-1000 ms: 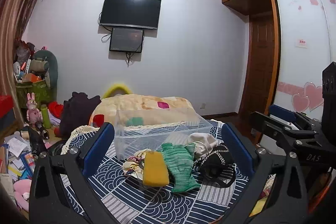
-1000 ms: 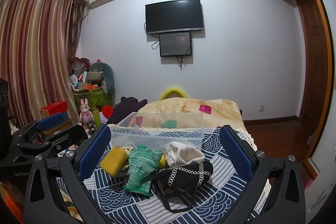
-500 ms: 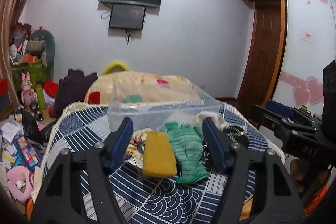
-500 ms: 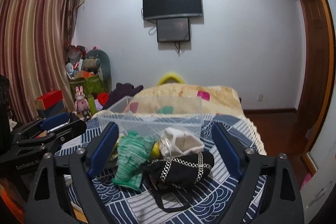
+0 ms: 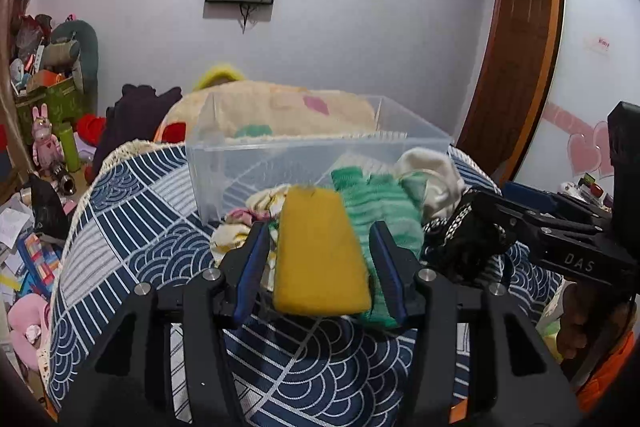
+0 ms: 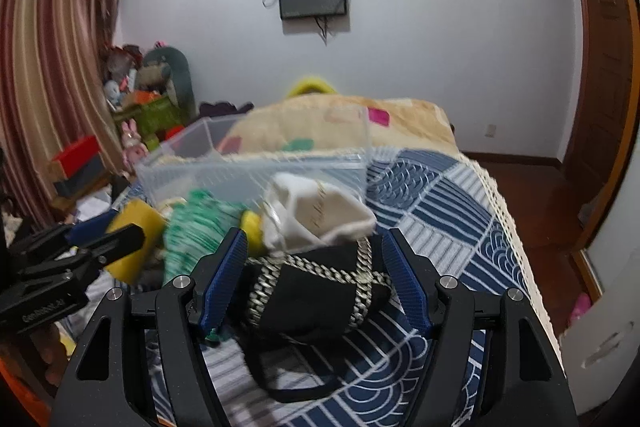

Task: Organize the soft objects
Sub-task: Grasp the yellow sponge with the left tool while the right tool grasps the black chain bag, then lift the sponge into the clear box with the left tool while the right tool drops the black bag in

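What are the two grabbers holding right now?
Nothing is gripped yet. The left gripper is open around the yellow sponge; the right gripper is open around the black pouch.

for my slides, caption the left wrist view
Left gripper open around a yellow sponge on the bed, clear bin behind.

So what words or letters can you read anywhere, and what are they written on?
"DAS" in pale letters on the black body of the right gripper, seen from the left wrist view.
Pale print on the black body of the left gripper, seen from the right wrist view: too blurred to read.
Red sign on the white wardrobe door: too small to read.
Gold writing on the cream pouch: too blurred to read.
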Motion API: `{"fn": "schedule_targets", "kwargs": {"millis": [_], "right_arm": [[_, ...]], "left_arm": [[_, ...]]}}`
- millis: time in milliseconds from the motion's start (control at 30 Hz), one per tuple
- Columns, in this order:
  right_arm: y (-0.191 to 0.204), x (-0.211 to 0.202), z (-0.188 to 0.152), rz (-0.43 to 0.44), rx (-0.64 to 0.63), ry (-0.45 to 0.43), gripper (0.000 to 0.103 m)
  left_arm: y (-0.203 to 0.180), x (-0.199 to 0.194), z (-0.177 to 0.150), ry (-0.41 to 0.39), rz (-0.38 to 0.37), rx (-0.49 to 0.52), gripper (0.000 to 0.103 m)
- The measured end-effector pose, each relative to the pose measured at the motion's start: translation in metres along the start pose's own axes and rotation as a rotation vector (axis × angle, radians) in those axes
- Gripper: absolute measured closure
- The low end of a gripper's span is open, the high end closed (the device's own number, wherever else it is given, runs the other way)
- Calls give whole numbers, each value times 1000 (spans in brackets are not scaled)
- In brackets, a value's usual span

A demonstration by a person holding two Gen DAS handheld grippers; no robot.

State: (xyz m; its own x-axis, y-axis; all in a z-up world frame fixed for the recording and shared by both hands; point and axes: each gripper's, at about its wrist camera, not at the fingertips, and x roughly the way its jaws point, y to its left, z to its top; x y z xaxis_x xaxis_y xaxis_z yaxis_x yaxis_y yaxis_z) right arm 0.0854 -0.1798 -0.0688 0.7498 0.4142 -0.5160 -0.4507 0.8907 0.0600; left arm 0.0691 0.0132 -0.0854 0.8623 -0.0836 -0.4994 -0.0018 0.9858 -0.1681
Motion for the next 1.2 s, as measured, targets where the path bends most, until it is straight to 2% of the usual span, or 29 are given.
{"fn": "schedule_targets", "kwargs": {"millis": [133,333,533,667,833,1200], "right_arm": [[-7,8,-7,-1,9,64,36],[-3,17,-18,4,-25,124,37],[-4,19,-20,39,-13,132,59],[-2,12,-20,31,-12,113,74],[-6,0,-12,26,8,70,86],[-9,-34,18,24,10,-61,87]], "left_arm": [[5,3,-2,16,-14,-17,65],[1,-4,0,-14,-12,-4,66],[0,-13,4,-33,-10,-2,67],[6,-21,7,-53,2,-19,67],[15,-25,12,-61,-6,-57,67],[20,-36,37,-108,17,-35,67]]}}
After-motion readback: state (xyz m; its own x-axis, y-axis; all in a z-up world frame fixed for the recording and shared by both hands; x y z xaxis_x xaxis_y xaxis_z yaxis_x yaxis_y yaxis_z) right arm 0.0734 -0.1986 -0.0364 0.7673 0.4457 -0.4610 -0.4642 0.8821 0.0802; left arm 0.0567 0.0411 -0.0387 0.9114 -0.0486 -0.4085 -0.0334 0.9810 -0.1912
